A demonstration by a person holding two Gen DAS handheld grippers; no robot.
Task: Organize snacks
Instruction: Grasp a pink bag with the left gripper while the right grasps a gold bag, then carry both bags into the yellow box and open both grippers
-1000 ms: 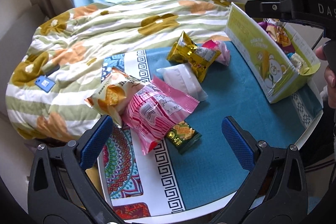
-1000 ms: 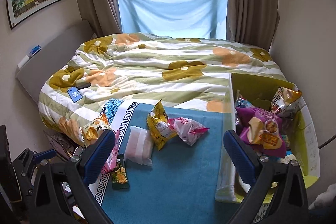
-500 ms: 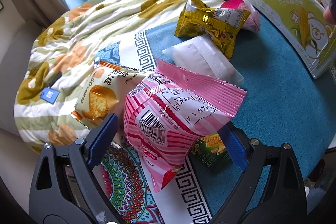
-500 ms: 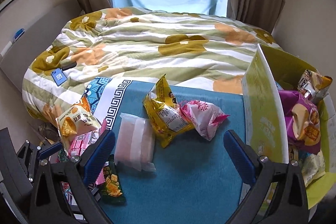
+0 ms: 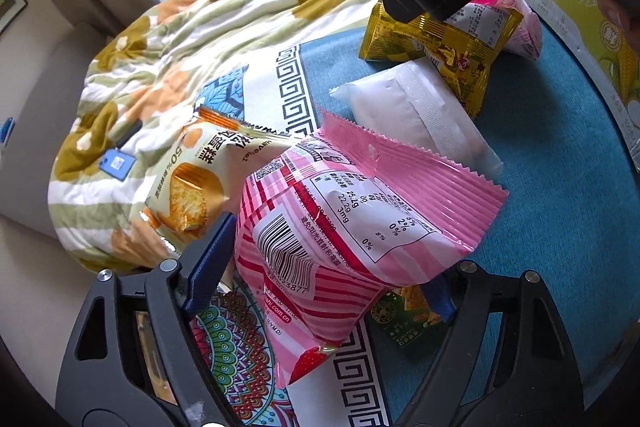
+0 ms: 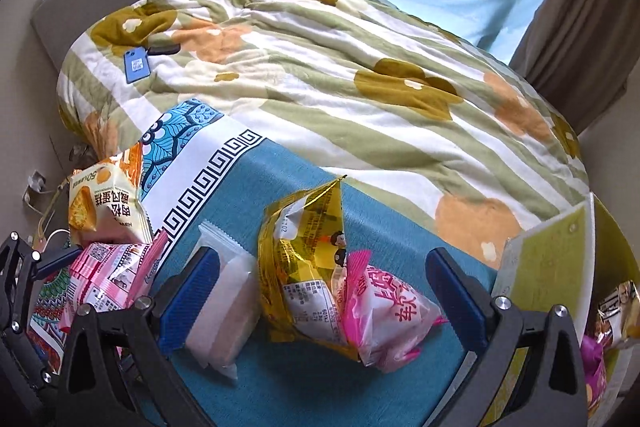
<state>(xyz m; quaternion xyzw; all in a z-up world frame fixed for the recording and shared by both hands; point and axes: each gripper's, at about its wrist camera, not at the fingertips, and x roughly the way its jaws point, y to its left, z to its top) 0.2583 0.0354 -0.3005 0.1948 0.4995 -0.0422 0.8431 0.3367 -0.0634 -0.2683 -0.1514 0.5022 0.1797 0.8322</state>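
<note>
Left wrist view: left gripper (image 5: 324,259) jaws, just closing, flank the pink striped foil snack packet (image 5: 352,227) on the near-left teal cloth (image 5: 560,207), contact unclear. Right gripper (image 6: 320,291) jaws apart over the gold foil packet (image 6: 304,259), presumably bound for the green carton (image 6: 548,267) at right.

L-wrist: close, steep down | R-wrist: same | shared: gold packet (image 5: 436,39)
</note>
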